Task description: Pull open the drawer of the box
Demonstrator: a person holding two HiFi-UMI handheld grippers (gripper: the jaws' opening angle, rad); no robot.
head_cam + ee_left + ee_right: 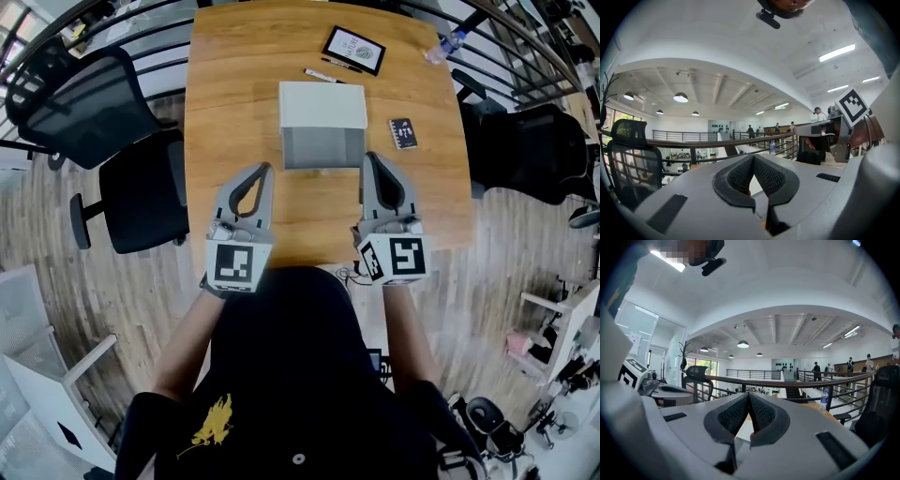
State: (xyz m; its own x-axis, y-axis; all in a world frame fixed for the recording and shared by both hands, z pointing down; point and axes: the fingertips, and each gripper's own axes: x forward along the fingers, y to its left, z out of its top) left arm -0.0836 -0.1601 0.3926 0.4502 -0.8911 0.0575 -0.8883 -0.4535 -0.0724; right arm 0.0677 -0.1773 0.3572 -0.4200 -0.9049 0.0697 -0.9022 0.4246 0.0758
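Two pairs of fingers together, left gripper (266,168), right gripper (368,157), near box (322,107), lamps (680,97) only in gripper views

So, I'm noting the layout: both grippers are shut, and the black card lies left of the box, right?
No: the black card lies right of the box, as the head view shows. Both grippers are shut: left gripper, right gripper.
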